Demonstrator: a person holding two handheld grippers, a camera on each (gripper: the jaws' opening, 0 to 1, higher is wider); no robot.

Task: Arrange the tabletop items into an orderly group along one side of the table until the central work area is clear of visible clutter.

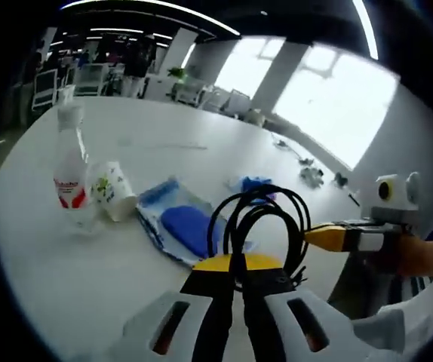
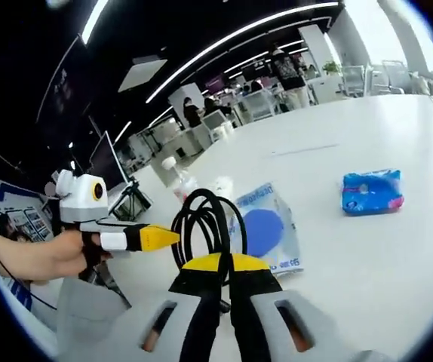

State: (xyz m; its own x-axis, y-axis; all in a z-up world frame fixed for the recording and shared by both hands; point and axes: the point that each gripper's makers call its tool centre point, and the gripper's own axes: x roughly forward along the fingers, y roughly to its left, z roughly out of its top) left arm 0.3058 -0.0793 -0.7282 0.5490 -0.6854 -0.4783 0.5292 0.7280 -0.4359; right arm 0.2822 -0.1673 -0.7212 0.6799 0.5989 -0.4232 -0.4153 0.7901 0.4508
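A coiled black cable (image 1: 258,219) rises in loops from my left gripper (image 1: 235,265), whose jaws are shut on it. My right gripper (image 1: 326,236) comes in from the right, its yellow tips meeting the coil's side. In the right gripper view the same cable (image 2: 201,226) stands between the closed jaws of my right gripper (image 2: 224,264), and my left gripper (image 2: 156,237) touches it from the left. On the white table (image 1: 43,249) lie a clear bag with a blue item (image 1: 182,226) (image 2: 265,226) and a blue packet (image 1: 256,185) (image 2: 373,191).
A water bottle (image 1: 71,173) (image 2: 179,177) stands upright beside a paper cup (image 1: 113,190) (image 2: 220,188) lying on its side. Small dark items (image 1: 311,175) sit at the table's far right. Chairs (image 1: 44,87) and people stand beyond the far edge.
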